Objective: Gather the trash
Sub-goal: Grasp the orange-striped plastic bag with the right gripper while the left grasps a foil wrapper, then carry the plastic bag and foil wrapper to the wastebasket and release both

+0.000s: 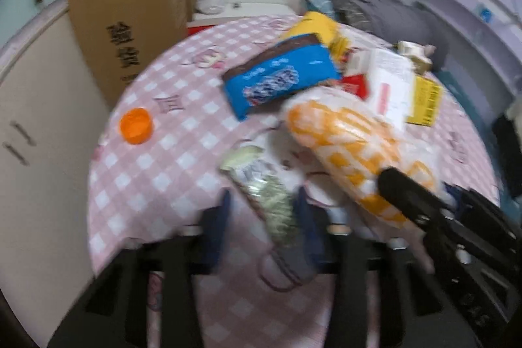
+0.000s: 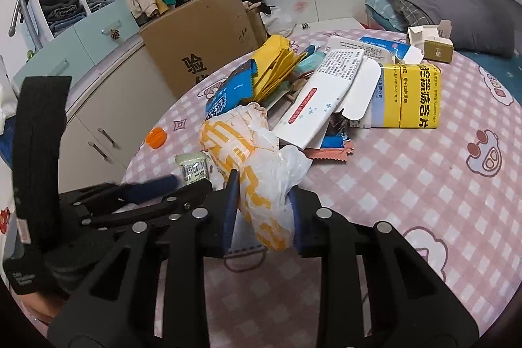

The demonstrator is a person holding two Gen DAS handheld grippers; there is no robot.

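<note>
A pile of trash lies on a round table with a pink checked cloth [image 2: 407,185]. My right gripper [image 2: 264,211] is shut on a white and orange plastic bag [image 2: 251,158], which also shows in the left wrist view [image 1: 352,145]. My left gripper [image 1: 264,217] stands around a small green and white wrapper [image 1: 261,185], jaws apart on either side of it; the view is blurred. The wrapper also shows in the right wrist view [image 2: 194,167]. The pile holds a blue snack packet [image 1: 280,77], a yellow medicine box [image 2: 411,93], a white box [image 2: 323,97] and yellow packaging [image 2: 274,64].
An orange bottle cap [image 1: 136,125] lies on the table's left side. A tall cardboard box [image 2: 202,41] stands behind the table beside white cabinets [image 2: 107,132]. Small cartons [image 2: 430,41] sit at the far edge. A bed with grey bedding [image 2: 456,5] is behind.
</note>
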